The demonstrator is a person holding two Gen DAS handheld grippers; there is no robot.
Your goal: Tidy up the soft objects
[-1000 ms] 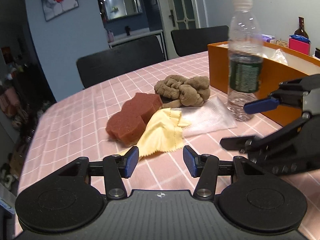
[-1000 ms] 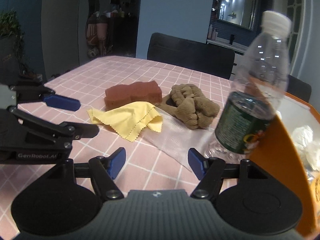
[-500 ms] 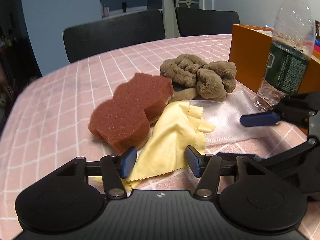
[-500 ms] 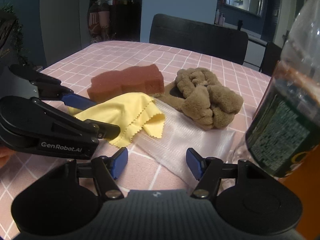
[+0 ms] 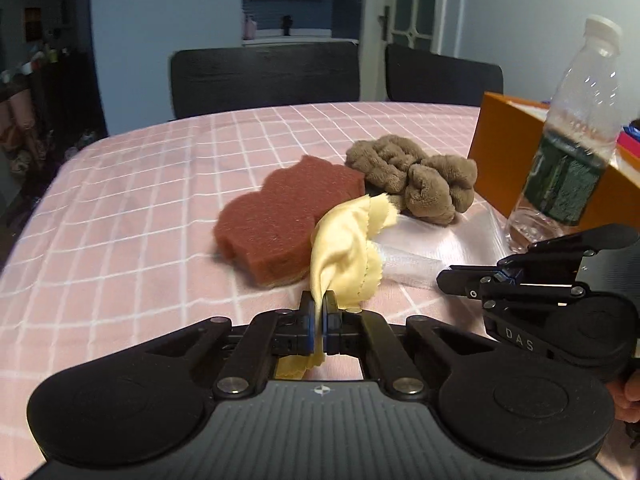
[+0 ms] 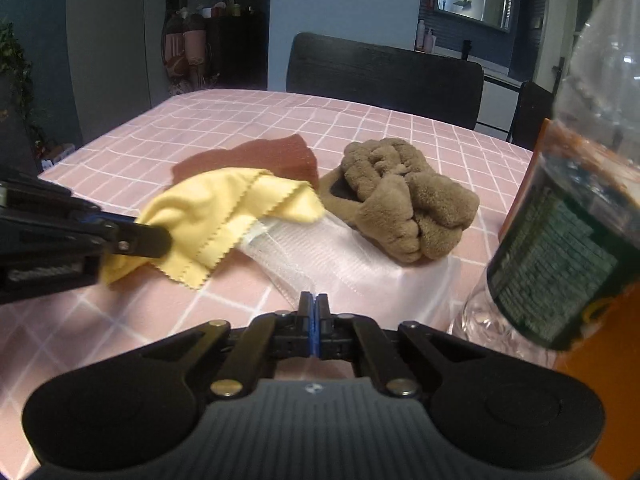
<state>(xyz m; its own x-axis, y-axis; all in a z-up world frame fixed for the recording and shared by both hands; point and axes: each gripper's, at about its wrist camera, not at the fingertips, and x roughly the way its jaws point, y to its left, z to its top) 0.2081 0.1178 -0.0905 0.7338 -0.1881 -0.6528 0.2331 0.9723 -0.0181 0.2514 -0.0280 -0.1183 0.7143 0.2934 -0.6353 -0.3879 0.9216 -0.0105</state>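
Left gripper (image 5: 319, 312) pinches limp yellow cloth (image 5: 348, 240) at its near corner; right gripper (image 6: 313, 306) clamps the flimsy clear bag's (image 6: 352, 264) near edge.

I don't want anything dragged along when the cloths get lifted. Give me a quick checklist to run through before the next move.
1. Left gripper shut on the yellow cloth: ok; its jaws have just closed on a corner.
2. Right gripper holding the white mesh: cannot tell; its jaws have just closed at the mesh's edge.
3. Yellow cloth free of the sponge: not ok, it lies against it.
4. Mesh free of the brown plush: not ok, the plush sits on it.
5. Bottle off the mesh: cannot tell.
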